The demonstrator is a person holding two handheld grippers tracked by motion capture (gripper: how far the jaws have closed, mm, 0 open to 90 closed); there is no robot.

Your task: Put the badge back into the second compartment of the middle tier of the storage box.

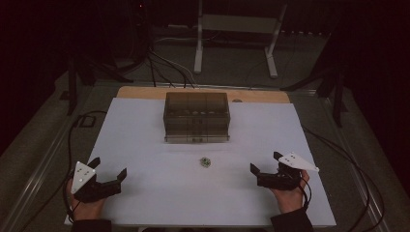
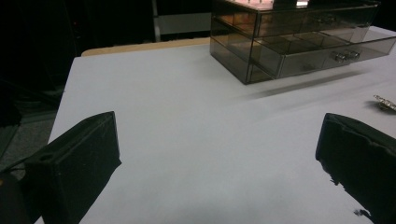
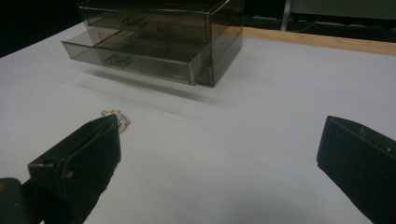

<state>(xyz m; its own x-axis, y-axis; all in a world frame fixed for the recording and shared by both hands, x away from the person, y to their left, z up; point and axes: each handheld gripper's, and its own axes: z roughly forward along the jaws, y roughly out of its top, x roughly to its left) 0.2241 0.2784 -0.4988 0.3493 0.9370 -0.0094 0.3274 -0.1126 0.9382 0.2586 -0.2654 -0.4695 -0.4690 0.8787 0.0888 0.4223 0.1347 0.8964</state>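
Note:
A smoky clear drawer box [image 1: 196,117] stands at the far middle of the white table [image 1: 145,130]; its bottom drawer [image 2: 327,59] is pulled out a little [image 3: 135,63]. A small shiny trinket [image 1: 205,162] lies on the table in front of the box; it also shows as a glint [image 2: 385,103] and beside a jaw [image 3: 116,117]. My left gripper [image 1: 108,168] rests at the near left, open and empty [image 2: 219,154]. My right gripper [image 1: 266,162] rests at the near right, open and empty [image 3: 219,149].
A wooden strip [image 1: 140,92] runs along the table's far edge. Cables [image 1: 169,67] and a white stand [image 1: 237,29] lie on the floor beyond. Each gripper trails a cable off the table's side.

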